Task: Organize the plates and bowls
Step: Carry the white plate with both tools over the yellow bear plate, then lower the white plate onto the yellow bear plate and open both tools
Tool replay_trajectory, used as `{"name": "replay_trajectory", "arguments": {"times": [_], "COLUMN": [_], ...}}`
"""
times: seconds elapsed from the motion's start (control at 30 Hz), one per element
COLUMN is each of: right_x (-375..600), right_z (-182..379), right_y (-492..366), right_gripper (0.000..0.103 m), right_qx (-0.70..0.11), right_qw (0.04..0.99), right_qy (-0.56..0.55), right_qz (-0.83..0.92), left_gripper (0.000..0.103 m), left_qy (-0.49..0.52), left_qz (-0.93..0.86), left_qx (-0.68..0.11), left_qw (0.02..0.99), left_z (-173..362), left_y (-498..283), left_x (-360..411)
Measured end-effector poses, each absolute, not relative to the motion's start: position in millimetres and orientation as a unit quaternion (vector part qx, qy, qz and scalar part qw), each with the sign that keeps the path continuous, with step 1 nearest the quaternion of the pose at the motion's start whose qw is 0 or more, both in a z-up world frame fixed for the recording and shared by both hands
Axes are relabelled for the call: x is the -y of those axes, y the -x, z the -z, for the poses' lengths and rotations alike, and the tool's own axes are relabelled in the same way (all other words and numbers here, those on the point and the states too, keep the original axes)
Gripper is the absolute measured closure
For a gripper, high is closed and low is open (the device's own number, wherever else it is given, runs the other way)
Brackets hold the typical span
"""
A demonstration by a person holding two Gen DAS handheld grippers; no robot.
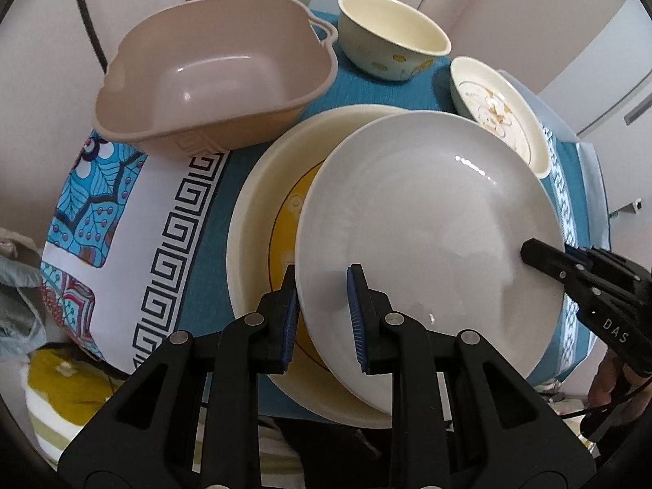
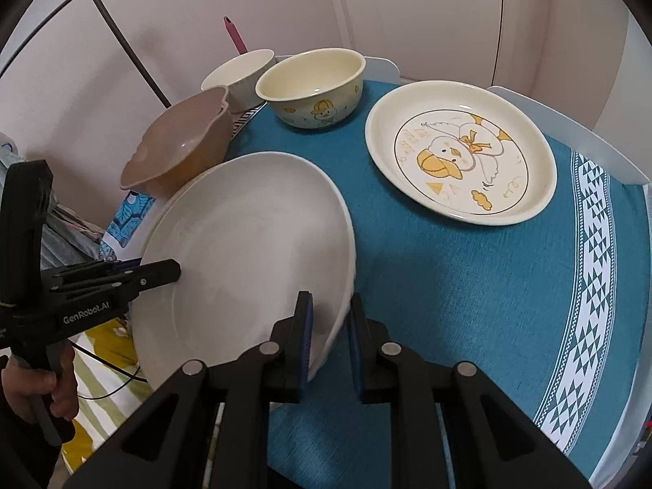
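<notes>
A plain white plate (image 1: 428, 228) lies tilted on top of a cream plate with a yellow pattern (image 1: 261, 220). My left gripper (image 1: 324, 318) is shut on the white plate's near rim. My right gripper (image 2: 330, 346) is shut on the opposite rim of the same white plate (image 2: 248, 252); it also shows in the left wrist view (image 1: 570, 273). A cream duck plate (image 2: 460, 150), a cream duck bowl (image 2: 313, 85) and a second cream bowl (image 2: 240, 73) stand farther back on the table.
A beige plastic basin (image 1: 212, 77) stands at the table's left side, close behind the stacked plates. The teal tablecloth (image 2: 468, 293) covers the table. A metal rack pole (image 2: 126, 45) and a white door (image 2: 415, 12) are behind.
</notes>
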State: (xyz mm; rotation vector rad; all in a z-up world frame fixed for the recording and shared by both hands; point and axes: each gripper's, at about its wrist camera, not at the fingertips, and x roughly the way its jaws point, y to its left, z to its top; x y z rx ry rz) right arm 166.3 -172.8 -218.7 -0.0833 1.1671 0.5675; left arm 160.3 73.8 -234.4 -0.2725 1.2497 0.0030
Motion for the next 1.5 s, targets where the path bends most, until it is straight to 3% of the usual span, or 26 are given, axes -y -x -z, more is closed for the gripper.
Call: {"name": "replay_trajectory", "arguments": {"times": [0.67,1.5], "right_x": [157,144], "right_z": [222,226], "right_y": [-162,-158], "right_gripper": [0.088,0.088], "right_qx": [-0.541,-0.533], "right_qw": [0.803,0.807], "right_qy": [0.075,0.123], "right_qz": [-0.239,-0.224], "left_gripper": [0.084,0.084], "left_qy": [-0.067,-0.107], "left_qz": [-0.038,-0.059], "left_qx": [-0.584,-0.573], "left_qw": [0.808,0.811], "left_z": [232,225], "left_y": [-170,-161], "left_x": [-31,-23]}}
